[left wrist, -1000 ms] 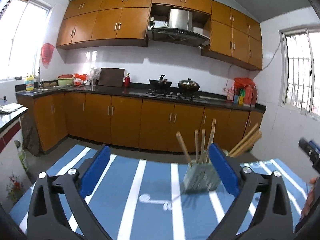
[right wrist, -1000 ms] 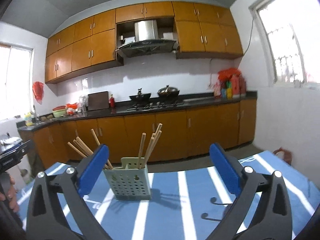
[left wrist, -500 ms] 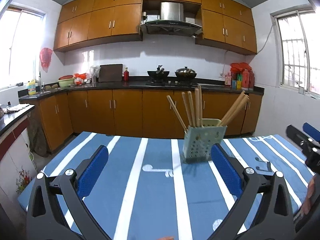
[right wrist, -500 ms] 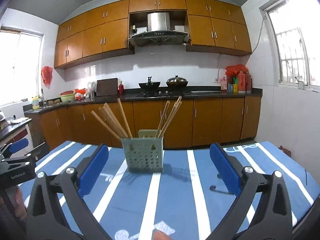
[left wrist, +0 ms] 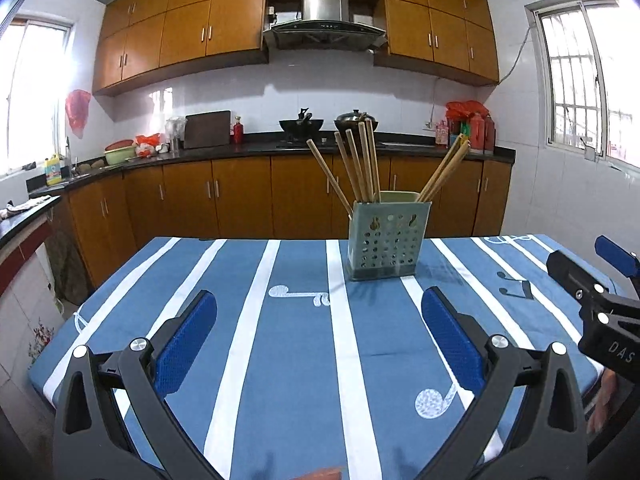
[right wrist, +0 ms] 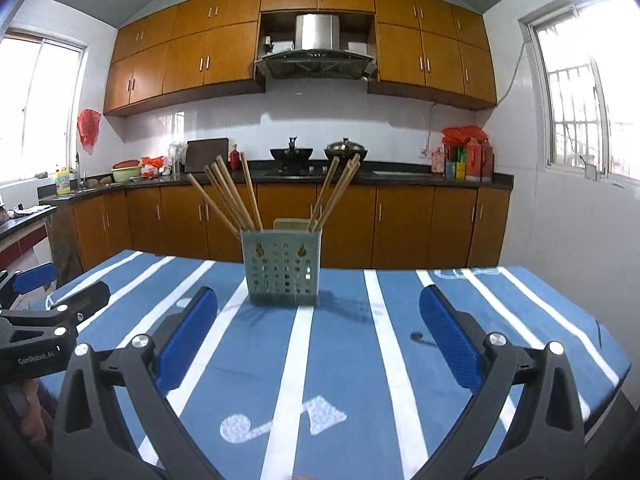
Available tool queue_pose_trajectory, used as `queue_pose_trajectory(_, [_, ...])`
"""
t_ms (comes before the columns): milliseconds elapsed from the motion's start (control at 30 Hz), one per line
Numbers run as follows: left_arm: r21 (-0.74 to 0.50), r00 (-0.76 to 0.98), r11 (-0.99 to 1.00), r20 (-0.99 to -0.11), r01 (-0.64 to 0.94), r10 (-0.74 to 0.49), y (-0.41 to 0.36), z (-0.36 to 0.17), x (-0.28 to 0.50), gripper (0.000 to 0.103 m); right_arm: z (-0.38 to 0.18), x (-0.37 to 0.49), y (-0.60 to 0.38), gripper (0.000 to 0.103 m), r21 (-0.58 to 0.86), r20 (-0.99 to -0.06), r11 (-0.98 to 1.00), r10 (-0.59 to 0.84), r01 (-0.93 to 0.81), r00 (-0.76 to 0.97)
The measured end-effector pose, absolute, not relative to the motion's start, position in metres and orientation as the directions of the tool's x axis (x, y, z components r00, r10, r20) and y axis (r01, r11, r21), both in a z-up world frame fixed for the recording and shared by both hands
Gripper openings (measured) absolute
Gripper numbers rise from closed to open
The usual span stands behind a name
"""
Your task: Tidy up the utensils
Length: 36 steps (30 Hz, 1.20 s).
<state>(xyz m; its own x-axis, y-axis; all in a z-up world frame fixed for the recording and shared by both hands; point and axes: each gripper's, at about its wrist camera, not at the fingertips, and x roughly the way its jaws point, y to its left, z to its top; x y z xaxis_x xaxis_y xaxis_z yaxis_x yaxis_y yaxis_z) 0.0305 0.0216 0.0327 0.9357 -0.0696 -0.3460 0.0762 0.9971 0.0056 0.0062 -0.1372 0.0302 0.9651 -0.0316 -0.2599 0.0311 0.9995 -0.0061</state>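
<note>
A pale green perforated utensil holder [left wrist: 387, 242] stands upright on the blue striped tablecloth [left wrist: 296, 344], with several wooden chopsticks [left wrist: 360, 164] leaning out of it. It also shows in the right wrist view [right wrist: 281, 268] with its chopsticks [right wrist: 228, 196]. My left gripper [left wrist: 320, 336] is open and empty, well short of the holder. My right gripper [right wrist: 318, 336] is open and empty, also short of it. Each gripper shows at the edge of the other's view: the right one [left wrist: 600, 300] and the left one [right wrist: 44, 320].
The table's far edge [left wrist: 280, 238] faces brown kitchen cabinets [left wrist: 240, 196] and a dark counter with a stove and pots [left wrist: 320, 126]. The tablecloth's left edge [left wrist: 60, 344] drops to the floor. Windows are on both side walls.
Both grippers have drawn back and lowered; the holder now looks farther off and the whole tabletop shows. Both stay open and empty.
</note>
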Motion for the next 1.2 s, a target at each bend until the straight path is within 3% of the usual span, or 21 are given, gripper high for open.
queue_pose_trajectory(667, [-0.019,0.912,0.996,-0.401,0.088,-0.088,0.023,0.000,0.020,0.101,-0.008,0.003,-0.146,0.099,0.028,-0.359,0.999,-0.034,0.047,0.933])
queue_pose_trajectory(1200, [-0.022,0.904,0.995,-0.416,0.096,-0.096,0.022,-0.008,0.021,0.101,-0.016,0.004,-0.152,0.099,0.043,-0.371,0.997,-0.041,0.061,0.928])
